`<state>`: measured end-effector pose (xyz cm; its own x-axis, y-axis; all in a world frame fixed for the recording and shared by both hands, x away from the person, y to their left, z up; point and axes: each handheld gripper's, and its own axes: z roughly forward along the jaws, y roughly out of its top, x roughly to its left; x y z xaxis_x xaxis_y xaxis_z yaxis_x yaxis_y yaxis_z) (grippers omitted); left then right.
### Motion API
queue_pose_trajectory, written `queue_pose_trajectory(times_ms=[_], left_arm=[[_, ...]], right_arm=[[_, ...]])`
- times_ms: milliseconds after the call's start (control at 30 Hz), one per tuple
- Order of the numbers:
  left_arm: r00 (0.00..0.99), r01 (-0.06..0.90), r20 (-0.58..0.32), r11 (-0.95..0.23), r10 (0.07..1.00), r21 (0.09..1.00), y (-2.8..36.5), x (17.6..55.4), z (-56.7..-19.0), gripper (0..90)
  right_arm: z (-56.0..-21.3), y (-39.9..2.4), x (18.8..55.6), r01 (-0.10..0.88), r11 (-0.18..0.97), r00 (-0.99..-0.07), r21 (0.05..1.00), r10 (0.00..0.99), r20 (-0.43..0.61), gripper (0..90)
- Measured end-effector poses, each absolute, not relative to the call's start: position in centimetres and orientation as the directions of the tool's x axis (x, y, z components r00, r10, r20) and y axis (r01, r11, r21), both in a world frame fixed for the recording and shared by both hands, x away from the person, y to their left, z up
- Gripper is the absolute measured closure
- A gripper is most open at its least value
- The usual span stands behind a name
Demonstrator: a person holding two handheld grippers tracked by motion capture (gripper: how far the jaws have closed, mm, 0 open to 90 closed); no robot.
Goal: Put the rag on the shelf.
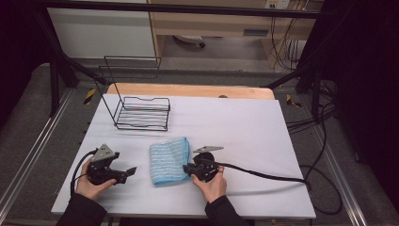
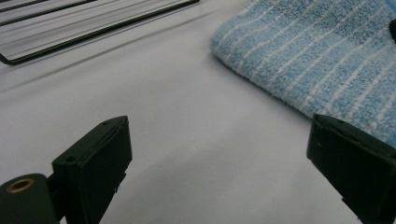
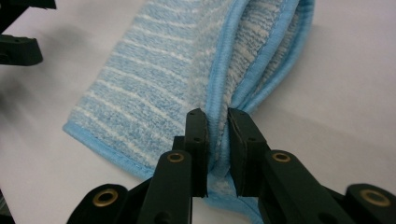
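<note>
White table (image 1: 244,122): right gripper (image 3: 217,122) pinching towel (image 3: 154,79).

fluffy terry cloth towel (image 3: 154,88), thin wire rack (image 1: 141,113)

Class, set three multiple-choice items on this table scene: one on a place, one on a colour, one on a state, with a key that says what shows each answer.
1. Where does the wire rack stand on the table?
A. at the far left, beyond the towel
B. at the near right corner
C. on top of the towel

2. What colour is the folded towel?
A. red with dots
B. light blue with white stripes
C. plain green

3. How is the right claw?
A. wide open above the rack
B. shut on nothing
C. shut on the towel's hemmed edge

Key: 1 A, the high view shows the rack behind the towel, leftward. 2 B, all views show blue cloth with white stripes. 3 C, the right gripper view shows both pads pinching the hem.
</note>
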<state>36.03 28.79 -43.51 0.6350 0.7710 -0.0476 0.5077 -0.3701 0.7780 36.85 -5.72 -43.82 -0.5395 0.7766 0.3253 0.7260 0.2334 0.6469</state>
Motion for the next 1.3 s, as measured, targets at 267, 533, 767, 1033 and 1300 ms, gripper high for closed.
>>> queue_pose_trajectory(times_ms=[267, 533, 767, 1033, 1300], left_arm=[[0.638, 0.505, -0.044, -0.374, 0.769, 0.778, 28.7, 35.9, -43.4, 6.9], [0.636, 0.513, -0.055, -0.369, 0.770, 0.775, 28.5, 35.9, -43.4, 7.1], [0.619, 0.570, -0.149, -0.310, 0.771, 0.761, 25.1, 34.5, -42.5, 19.7], [0.646, 0.618, -0.166, -0.383, 0.745, 0.687, 20.4, 33.3, -43.7, 44.4], [0.630, 0.654, -0.204, -0.370, 0.749, 0.660, 19.1, 32.9, -44.7, 68.1]], right_arm=[[-44.7, -6.3, 36.9, 0.668, 0.322, -0.597, 0.671, 0.770, 0.225, 54.8], [-45.2, -6.3, 36.8, 0.682, 0.299, -0.603, 0.667, 0.746, 0.282, 74.0], [-45.1, -6.3, 36.8, 0.687, 0.278, -0.592, 0.672, 0.750, 0.295, 76.5], [-45.2, -6.4, 36.7, 0.655, 0.303, -0.618, 0.692, 0.741, 0.261, 74.5], [-45.3, -6.3, 36.8, 0.652, 0.307, -0.623, 0.693, 0.739, 0.258, 74.7]])
